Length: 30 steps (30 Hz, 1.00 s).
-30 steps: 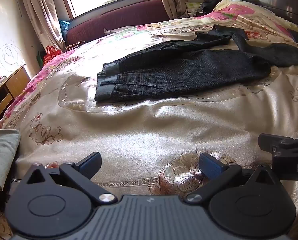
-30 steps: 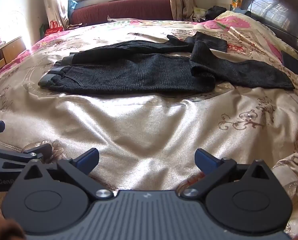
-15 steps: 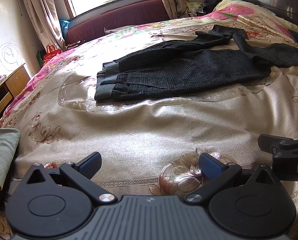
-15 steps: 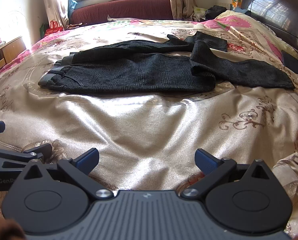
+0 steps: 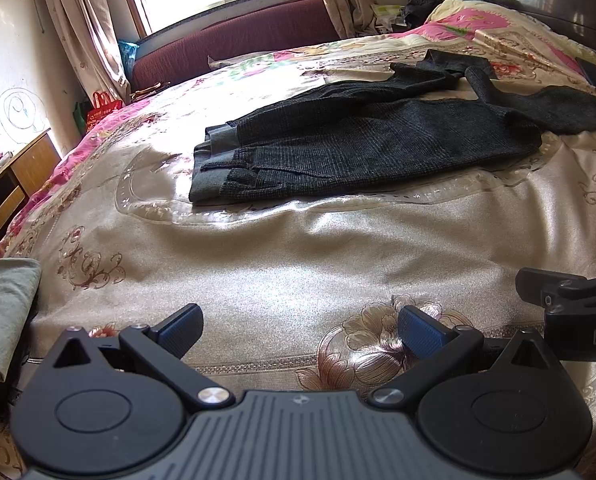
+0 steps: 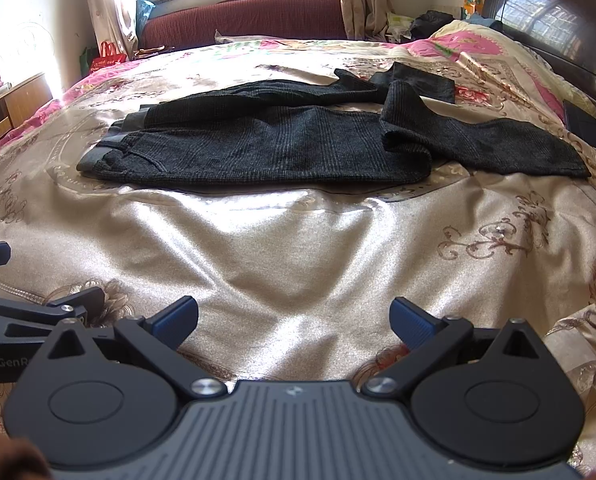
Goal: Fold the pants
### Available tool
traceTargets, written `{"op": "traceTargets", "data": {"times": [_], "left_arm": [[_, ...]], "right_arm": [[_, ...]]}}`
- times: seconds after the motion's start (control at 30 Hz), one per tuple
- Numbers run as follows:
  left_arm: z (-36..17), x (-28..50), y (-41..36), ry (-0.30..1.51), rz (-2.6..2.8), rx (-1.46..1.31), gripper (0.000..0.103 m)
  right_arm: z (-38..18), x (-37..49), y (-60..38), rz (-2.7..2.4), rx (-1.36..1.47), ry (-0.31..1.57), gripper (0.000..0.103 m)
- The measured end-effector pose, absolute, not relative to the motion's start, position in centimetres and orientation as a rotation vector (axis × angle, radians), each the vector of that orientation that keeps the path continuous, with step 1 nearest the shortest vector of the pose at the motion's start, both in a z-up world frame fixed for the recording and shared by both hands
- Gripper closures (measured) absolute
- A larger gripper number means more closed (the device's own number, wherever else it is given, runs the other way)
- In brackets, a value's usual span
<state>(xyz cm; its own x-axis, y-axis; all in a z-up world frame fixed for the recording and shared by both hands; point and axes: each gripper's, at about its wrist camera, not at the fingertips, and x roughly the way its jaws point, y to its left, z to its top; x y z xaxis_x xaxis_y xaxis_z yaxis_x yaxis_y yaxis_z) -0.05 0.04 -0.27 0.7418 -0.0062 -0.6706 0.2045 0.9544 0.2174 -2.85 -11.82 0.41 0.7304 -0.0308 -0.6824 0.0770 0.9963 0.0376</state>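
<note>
Dark grey pants point(image 5: 361, 148) lie flat across the middle of the bed, waistband to the left, legs running right, one leg end bent back toward the front right. They also show in the right wrist view point(image 6: 282, 144). My left gripper point(image 5: 299, 326) is open and empty, low over the near part of the bedspread, well short of the pants. My right gripper point(image 6: 294, 320) is open and empty, beside the left one, equally far from the pants.
The gold floral bedspread point(image 5: 298, 264) covers the bed. A dark headboard point(image 6: 557, 16) stands at the right, a maroon bench point(image 6: 250, 16) under the window at the back. A wooden cabinet point(image 5: 14, 184) and a folded grey cloth point(image 5: 2, 304) are at the left.
</note>
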Motion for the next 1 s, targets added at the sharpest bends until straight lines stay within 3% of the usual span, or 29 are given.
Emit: {"op": "traceTargets", "data": {"times": [1.0], "left_arm": [[-0.43, 0.09, 0.03, 0.729, -0.117, 0.286, 0.0]], "right_arm": [[0.29, -2.82, -11.8, -0.059, 0.069, 0.752, 0.002]]}}
